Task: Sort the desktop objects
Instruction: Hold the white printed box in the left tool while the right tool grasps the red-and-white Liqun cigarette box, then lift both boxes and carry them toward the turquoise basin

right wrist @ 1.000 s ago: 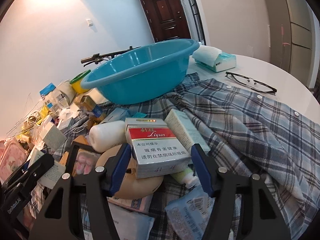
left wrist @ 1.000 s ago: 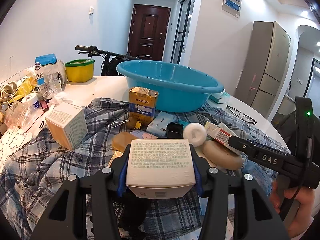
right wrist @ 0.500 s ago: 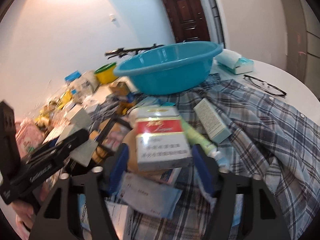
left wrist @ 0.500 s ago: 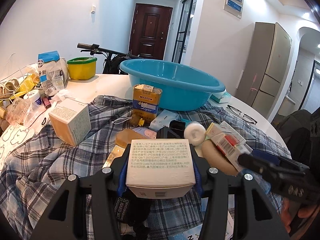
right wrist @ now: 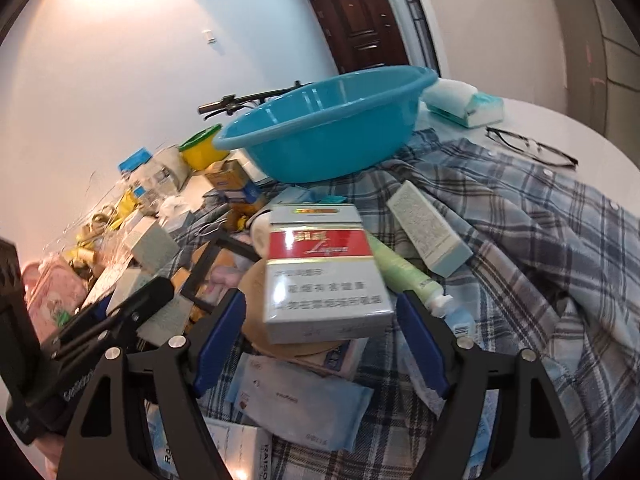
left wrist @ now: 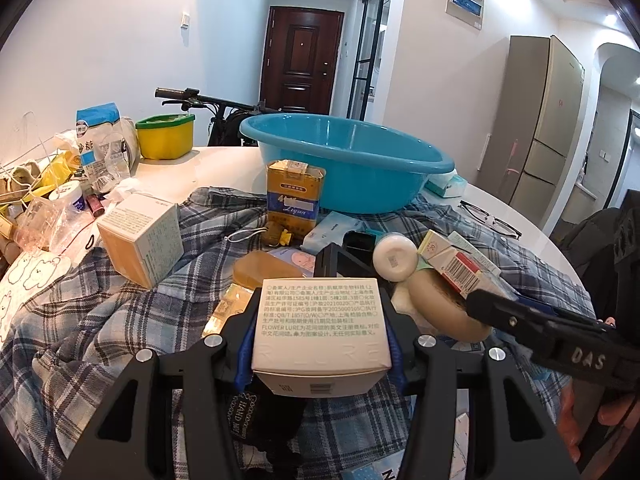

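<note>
Clutter covers a white surface (left wrist: pixel 224 168) draped with a plaid shirt (right wrist: pixel 532 240). Left gripper (left wrist: pixel 320 340) is clenched on a white box (left wrist: pixel 320 328) printed with small text; blue pads press both of its sides, and the box sits level between the black fingers, above the shirt. Right gripper (right wrist: pixel 320 332) has its jaws spread apart; they have just been opening. A red and silver cigarette pack (right wrist: pixel 324 276) lies between them, with a clear gap to the blue pad on each side, so it is released. The pack rests tilted on a tan round object (right wrist: pixel 260 320), just beside a green tube (right wrist: pixel 404 276) and near a pale carton (right wrist: pixel 428 232). Behind the pile stands a blue basin (left wrist: pixel 348 160), partly on the shirt. In front of the basin, in the left view, a yellow cigarette pack (left wrist: pixel 294 196) stands upright. To its left a tan and white box (left wrist: pixel 140 236) lies tilted on the shirt. A white round container (left wrist: pixel 394 256) lies beside the red and silver pack, which in the left view shows its barcode end. Further left are a yellow tub (left wrist: pixel 166 136) with a green rim and a blue and white bag (left wrist: pixel 98 140). Black-framed glasses (right wrist: pixel 532 148) and a tissue pack (right wrist: pixel 464 104) lie on the bare surface to the right of the basin. A hand (left wrist: pixel 592 416) grips the right gripper's handle at the lower right of the left view.
</note>
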Action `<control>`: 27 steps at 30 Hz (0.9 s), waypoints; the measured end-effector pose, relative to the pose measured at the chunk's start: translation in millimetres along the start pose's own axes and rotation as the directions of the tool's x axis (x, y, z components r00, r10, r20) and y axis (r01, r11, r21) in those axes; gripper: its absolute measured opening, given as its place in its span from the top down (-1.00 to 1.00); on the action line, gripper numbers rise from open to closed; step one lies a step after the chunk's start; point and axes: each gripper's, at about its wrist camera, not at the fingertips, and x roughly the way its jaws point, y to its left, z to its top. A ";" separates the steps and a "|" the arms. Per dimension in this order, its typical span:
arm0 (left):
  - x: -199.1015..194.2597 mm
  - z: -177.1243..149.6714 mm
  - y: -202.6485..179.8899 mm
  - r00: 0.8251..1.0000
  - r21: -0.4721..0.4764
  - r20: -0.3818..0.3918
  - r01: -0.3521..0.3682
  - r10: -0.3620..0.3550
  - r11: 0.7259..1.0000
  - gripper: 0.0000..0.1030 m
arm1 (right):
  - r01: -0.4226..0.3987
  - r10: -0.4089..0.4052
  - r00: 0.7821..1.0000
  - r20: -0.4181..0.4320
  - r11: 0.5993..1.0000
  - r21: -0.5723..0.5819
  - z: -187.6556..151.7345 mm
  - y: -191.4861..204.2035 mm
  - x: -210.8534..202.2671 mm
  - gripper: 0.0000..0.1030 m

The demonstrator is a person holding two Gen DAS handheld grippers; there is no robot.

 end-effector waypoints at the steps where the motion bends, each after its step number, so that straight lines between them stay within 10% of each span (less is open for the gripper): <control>1: 0.7 -0.2 -0.3 1.000 0.002 -0.001 0.000 0.000 1.000 -0.04 | -0.016 0.016 1.000 -0.008 1.000 0.018 0.4 -2.9 1.6 -0.49; 7: 0.6 -1.1 -1.6 1.000 0.002 -0.003 0.003 -0.003 1.000 -0.04 | -0.038 0.038 0.999 0.005 0.998 0.059 0.8 -6.4 3.0 -0.47; 9: 0.4 -1.1 -2.1 1.000 0.004 -0.003 0.002 -0.002 1.000 -0.04 | -0.024 0.024 1.000 0.010 0.999 0.041 1.4 -4.8 4.4 -0.08; 12: -0.1 -1.0 -1.8 1.000 0.001 0.000 0.001 -0.001 1.000 -0.04 | -0.053 0.052 0.998 0.019 0.997 0.055 1.0 -7.1 4.5 -0.08; 27: -9.6 11.8 -0.7 1.000 -0.029 0.026 0.003 -0.002 1.000 -0.04 | 0.173 -0.151 0.968 0.198 0.980 -0.096 3.5 24.1 -30.9 -0.08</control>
